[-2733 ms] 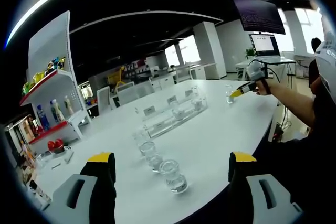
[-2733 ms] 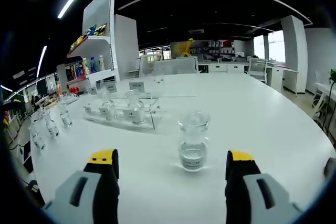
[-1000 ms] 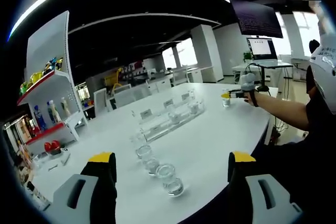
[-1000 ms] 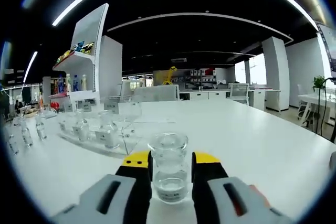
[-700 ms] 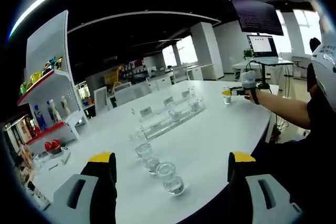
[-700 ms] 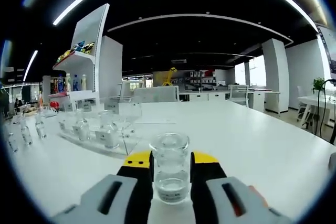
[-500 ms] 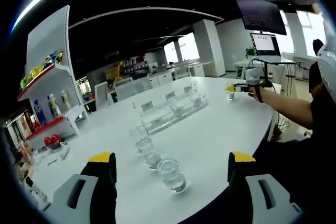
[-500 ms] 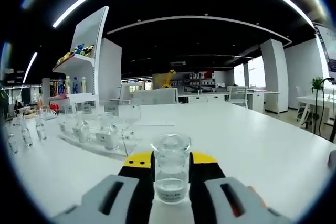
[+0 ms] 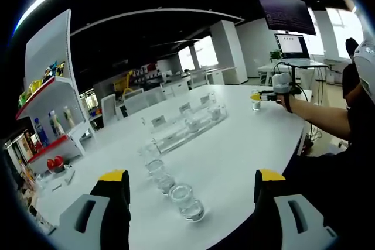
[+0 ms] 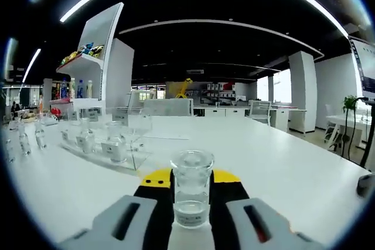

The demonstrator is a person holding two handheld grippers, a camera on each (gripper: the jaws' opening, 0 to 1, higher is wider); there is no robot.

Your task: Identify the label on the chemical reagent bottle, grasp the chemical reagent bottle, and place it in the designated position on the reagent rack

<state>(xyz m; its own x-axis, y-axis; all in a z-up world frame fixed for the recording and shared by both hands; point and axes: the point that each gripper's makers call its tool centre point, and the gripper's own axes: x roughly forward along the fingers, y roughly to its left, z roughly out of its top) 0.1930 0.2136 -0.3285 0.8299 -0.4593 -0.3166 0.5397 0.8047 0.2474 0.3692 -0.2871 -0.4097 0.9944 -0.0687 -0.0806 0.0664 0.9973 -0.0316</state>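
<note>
Right gripper (image 10: 191,187) around upright reagent bottle (image 10: 191,194)

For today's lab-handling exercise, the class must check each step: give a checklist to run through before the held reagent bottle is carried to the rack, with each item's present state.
1. Right tongs shut on the reagent bottle: ok.
2. Bottle upright between the jaws: ok.
3. Bottle label read: cannot tell, print too small.
4. Clear rack in sight, to the bottle's left on the white table: ok.
5. Free slot in the rack: cannot tell, several bottles already stand in it.
6. Left tongs open, apart from the row of bottles: ok.
</note>
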